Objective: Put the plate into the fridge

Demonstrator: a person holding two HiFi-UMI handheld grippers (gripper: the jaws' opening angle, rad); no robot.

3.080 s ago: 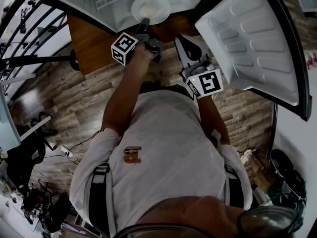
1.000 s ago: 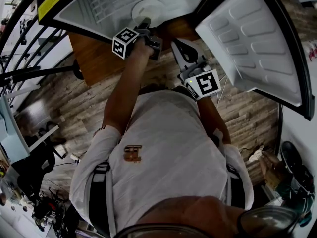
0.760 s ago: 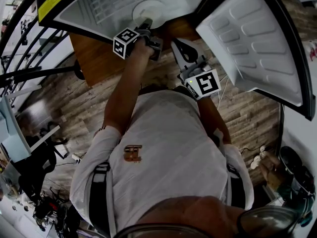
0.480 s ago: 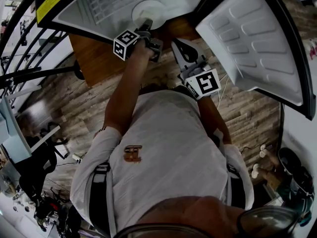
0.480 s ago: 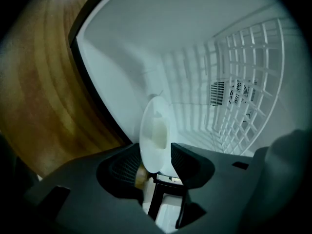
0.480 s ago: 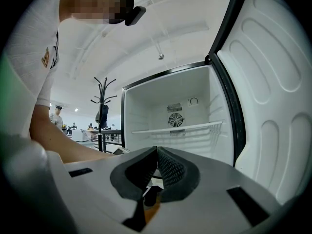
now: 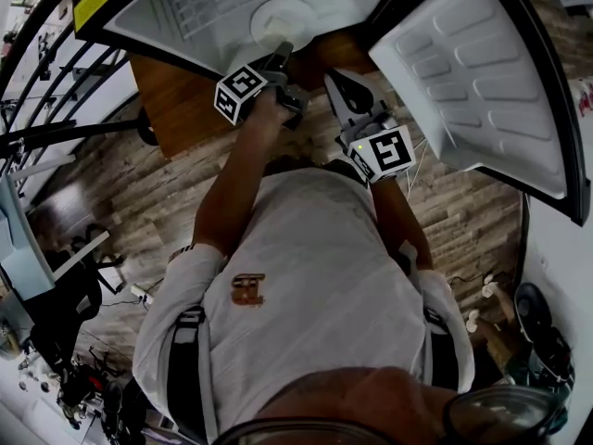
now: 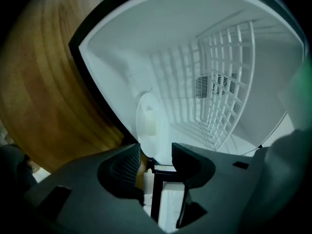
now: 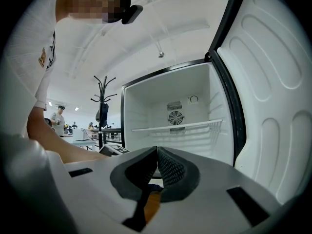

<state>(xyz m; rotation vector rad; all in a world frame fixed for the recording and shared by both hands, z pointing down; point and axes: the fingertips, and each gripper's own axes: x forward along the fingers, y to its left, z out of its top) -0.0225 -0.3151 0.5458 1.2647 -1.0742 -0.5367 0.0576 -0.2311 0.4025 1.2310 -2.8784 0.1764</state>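
1. Head view: the fridge [image 7: 185, 12] stands open at the top of the picture. The white plate [image 7: 283, 15] lies inside it on the pale ribbed floor, near the front edge. The left gripper [image 7: 281, 56] points into the fridge, with its tips just short of the plate's near rim. The right gripper [image 7: 338, 86] hangs outside the fridge, between the opening and the swung-out door [image 7: 473, 82]. A wooden panel [image 7: 176, 100] adjoins the fridge's front edge.

2. Left gripper view: the jaws are spread wide and are opening. The plate [image 8: 146, 121] rests on the fridge's inner surface, just inside its dark door frame. The plate's near rim reaches the mouth of the left gripper [image 8: 156, 152], but the pads do not press on it, and clear space shows on one side. A white wire rack [image 8: 224, 91] lines the fridge deeper in. The wooden panel [image 8: 44, 82] runs beside the fridge's frame.

3. Right gripper view: the jaws of the right gripper [image 9: 157, 154] are closed tip to tip, with nothing between them. They face an open fridge compartment crossed by a wire shelf [image 9: 180, 127], with the door [image 9: 273, 106] beside it. A coat stand [image 9: 103, 108] stands beyond the fridge's far side.
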